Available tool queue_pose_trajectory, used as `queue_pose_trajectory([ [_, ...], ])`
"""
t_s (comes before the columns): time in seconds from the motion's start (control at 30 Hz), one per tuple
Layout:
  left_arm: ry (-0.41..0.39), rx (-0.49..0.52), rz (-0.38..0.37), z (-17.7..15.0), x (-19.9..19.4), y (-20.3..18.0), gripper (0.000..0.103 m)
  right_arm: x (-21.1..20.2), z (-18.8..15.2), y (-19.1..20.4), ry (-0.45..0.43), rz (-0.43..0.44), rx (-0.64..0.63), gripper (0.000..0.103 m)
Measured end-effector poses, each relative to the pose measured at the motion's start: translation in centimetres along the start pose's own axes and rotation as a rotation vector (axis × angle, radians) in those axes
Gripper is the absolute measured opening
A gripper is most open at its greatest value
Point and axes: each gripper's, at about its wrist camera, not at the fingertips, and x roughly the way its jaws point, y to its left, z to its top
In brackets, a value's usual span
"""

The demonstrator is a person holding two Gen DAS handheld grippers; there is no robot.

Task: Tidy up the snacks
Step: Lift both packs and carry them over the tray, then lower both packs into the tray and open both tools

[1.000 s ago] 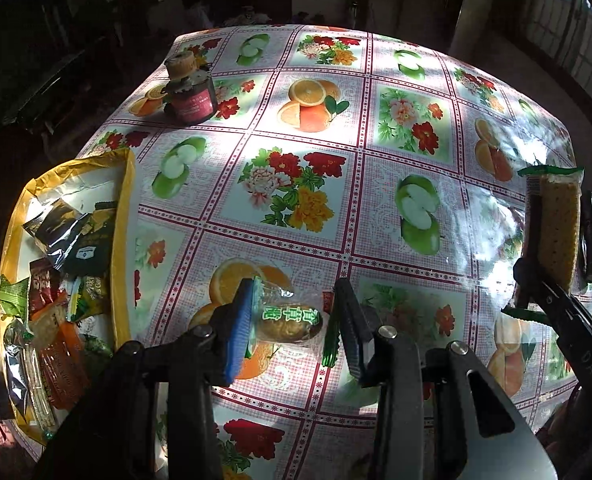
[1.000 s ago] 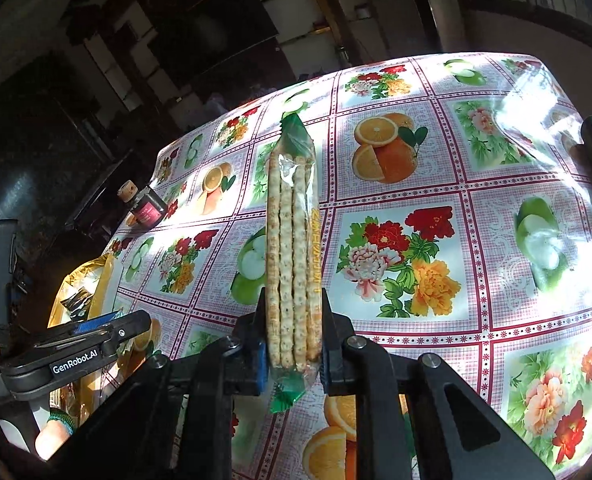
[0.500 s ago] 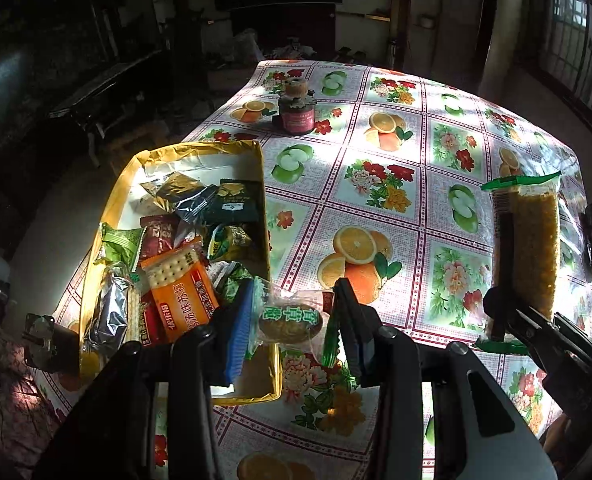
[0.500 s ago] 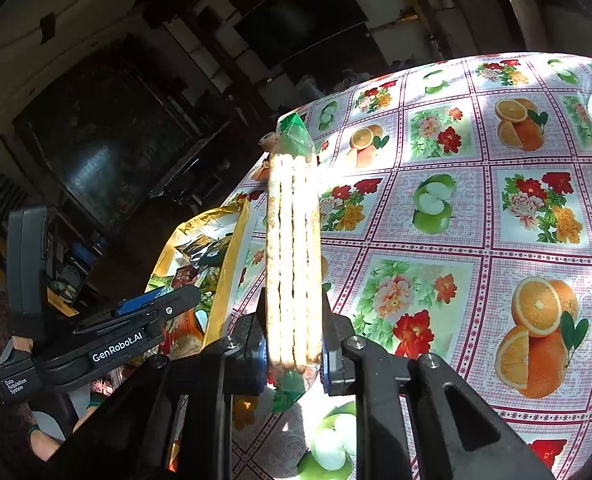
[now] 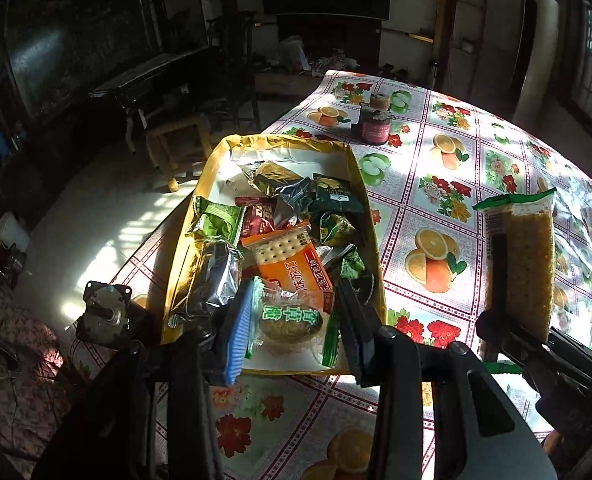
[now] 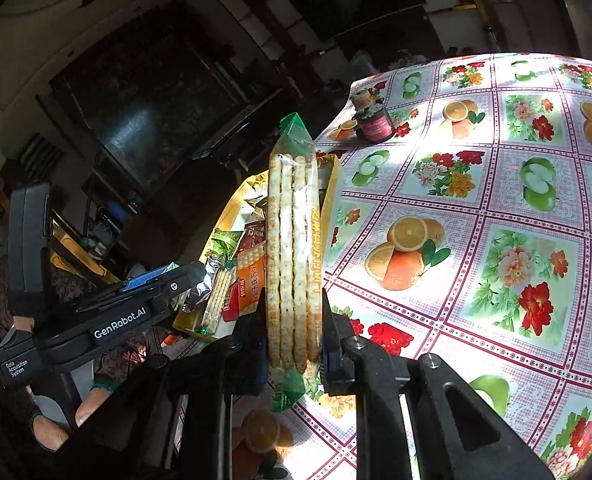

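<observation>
A yellow tray (image 5: 372, 216) (image 6: 331, 192) holding several snack packets stands at the table's left edge. My left gripper (image 5: 292, 328) is shut on a small clear pastry packet (image 5: 290, 322) with green print, held over the tray's near end. My right gripper (image 6: 294, 338) is shut on a tall clear cracker pack (image 6: 294, 248) with green ends, held upright above the tablecloth just right of the tray. In the left wrist view the cracker pack (image 5: 526, 264) and right gripper (image 5: 512, 332) show at the right. In the right wrist view the left gripper's body fills the lower left.
A dark red jar (image 5: 374, 128) (image 6: 374, 122) with a cork lid stands beyond the tray. The floral tablecloth (image 5: 448, 208) stretches right. A small motor part (image 5: 106, 312) lies at the table's near left edge. A stool (image 5: 180, 140) and dark furniture stand off the table.
Both grippers moved left with their packets. The left one now hangs over the tray's near end; the right one has come close to the tray's right side.
</observation>
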Motion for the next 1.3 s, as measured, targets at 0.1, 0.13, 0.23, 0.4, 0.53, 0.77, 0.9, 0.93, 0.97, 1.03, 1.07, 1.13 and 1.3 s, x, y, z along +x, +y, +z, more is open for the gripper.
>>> queue_pose_trajectory([
  [0.1,0.005,-0.014,0.004,-0.1,0.2,0.8,0.042,0.7,0.0,0.5,0.011,0.01,-0.01,0.017],
  [0.13,0.006,-0.019,0.003,-0.1,0.3,1.1,0.042,0.8,-0.2,0.8,0.013,0.013,-0.013,0.017],
  [0.23,0.011,-0.031,0.004,-0.1,0.5,1.7,0.042,1.2,-0.1,1.1,0.018,0.02,-0.017,0.017],
  [0.4,0.014,-0.048,0.008,-0.1,0.9,2.6,0.042,2.1,0.0,2.0,0.031,0.03,-0.03,0.017],
  [0.53,0.017,-0.056,0.012,0.0,1.2,3.1,0.042,3.2,0.4,2.5,0.043,0.037,-0.041,0.017],
  [0.77,0.025,-0.075,0.021,0.1,1.8,4.4,0.042,4.8,0.8,3.3,0.063,0.058,-0.06,0.017],
  [0.9,0.03,-0.078,0.024,0.2,2.1,4.9,0.042,5.7,0.9,3.4,0.075,0.066,-0.057,0.017],
  [0.93,0.032,-0.08,0.025,0.2,2.2,5.0,0.042,5.9,1.0,3.5,0.077,0.066,-0.059,0.017],
  [0.97,0.035,-0.081,0.024,0.2,2.4,5.0,0.042,6.0,1.0,3.5,0.078,0.065,-0.059,0.017],
  [1.03,0.04,-0.083,0.026,0.2,2.7,5.1,0.042,6.5,1.1,3.5,0.085,0.068,-0.057,0.017],
  [1.07,0.042,-0.085,0.024,0.2,2.8,5.2,0.042,6.7,1.2,3.5,0.086,0.065,-0.058,0.017],
  [1.13,0.046,-0.087,0.025,0.3,3.1,5.3,0.042,7.1,1.3,3.5,0.093,0.066,-0.056,0.017],
  [1.3,0.055,-0.084,0.026,0.4,3.6,5.4,0.042,7.7,1.8,3.6,0.099,0.065,-0.06,0.017],
])
